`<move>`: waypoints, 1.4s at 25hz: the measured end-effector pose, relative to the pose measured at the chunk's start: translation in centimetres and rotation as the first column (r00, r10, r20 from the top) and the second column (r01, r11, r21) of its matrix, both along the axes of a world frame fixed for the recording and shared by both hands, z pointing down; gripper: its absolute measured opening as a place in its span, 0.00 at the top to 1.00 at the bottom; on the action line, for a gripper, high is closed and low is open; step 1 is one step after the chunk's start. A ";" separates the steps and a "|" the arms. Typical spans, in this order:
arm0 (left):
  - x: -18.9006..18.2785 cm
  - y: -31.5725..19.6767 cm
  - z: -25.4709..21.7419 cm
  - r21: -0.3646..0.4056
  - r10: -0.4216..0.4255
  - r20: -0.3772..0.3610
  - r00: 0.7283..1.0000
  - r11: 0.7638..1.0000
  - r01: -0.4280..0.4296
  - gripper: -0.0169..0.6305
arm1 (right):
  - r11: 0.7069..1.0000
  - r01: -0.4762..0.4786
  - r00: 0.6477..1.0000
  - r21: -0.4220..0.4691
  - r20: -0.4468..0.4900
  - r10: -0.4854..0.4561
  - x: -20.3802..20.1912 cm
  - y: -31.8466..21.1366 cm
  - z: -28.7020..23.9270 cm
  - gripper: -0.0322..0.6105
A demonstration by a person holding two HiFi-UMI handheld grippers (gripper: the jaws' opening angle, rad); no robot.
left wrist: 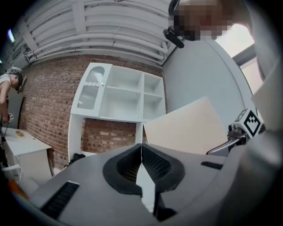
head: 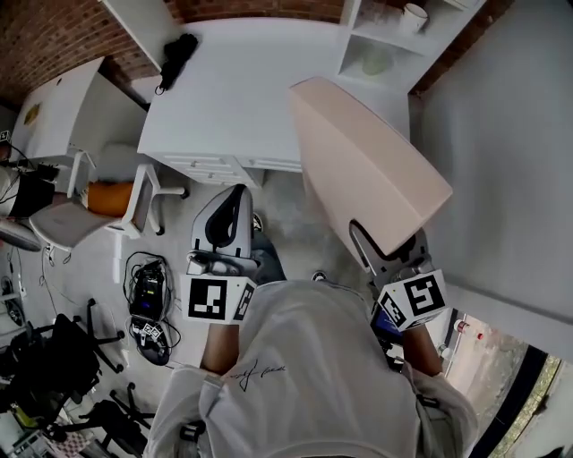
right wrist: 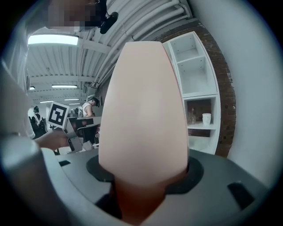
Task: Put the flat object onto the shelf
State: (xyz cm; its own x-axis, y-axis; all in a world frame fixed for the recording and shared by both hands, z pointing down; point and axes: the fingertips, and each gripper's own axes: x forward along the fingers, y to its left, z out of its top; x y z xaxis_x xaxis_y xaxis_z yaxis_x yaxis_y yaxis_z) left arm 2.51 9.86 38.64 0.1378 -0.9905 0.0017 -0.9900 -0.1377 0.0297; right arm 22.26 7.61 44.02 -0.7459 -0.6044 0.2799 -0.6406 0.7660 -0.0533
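A large pale pink flat board (head: 367, 161) is held up in the air, tilted, with my right gripper (head: 387, 252) shut on its near edge. In the right gripper view the flat board (right wrist: 143, 114) fills the middle and hides the jaws' tips. The white shelf unit (head: 394, 40) stands at the far right against the brick wall, beyond the board; the shelf unit (left wrist: 121, 95) also shows in the left gripper view, and the shelf (right wrist: 196, 84) at right in the right gripper view. My left gripper (head: 224, 219) is shut with nothing in it, low at the left, apart from the board (left wrist: 188, 128).
A white desk (head: 233, 98) stands ahead with a black object (head: 176, 55) on its far left corner. A white cup (head: 414, 15) and a pale green bowl (head: 376, 61) sit in the shelf's compartments. A white chair (head: 81, 215), cables and black chairs lie at the left.
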 end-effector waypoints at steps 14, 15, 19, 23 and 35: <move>-10.9 -11.9 -3.6 0.024 0.224 0.000 0.974 0.974 -0.224 0.95 | 0.995 -0.099 0.994 -0.020 0.050 0.100 -13.5 -7.9 -3.5 0.52; -11.7 -12.5 -3.7 0.029 0.235 0.003 0.972 0.972 -0.235 0.95 | 0.994 -0.108 0.992 -0.020 0.058 0.109 -14.3 -8.4 -3.7 0.52; -14.0 -14.2 -4.1 0.048 0.274 0.007 0.962 0.961 -0.274 0.95 | 0.988 -0.152 0.985 -0.007 0.080 0.152 -16.8 -9.8 -4.9 0.52; -16.2 -15.4 -4.4 0.061 0.286 -0.009 0.958 0.957 -0.285 0.95 | 0.982 -0.188 0.978 0.025 0.097 0.185 -18.8 -10.2 -6.8 0.52; -15.8 -20.2 -4.9 0.034 0.317 -0.046 0.947 0.948 -0.316 0.95 | 0.962 -0.245 0.967 0.120 0.098 0.234 -18.6 -14.2 -11.1 0.52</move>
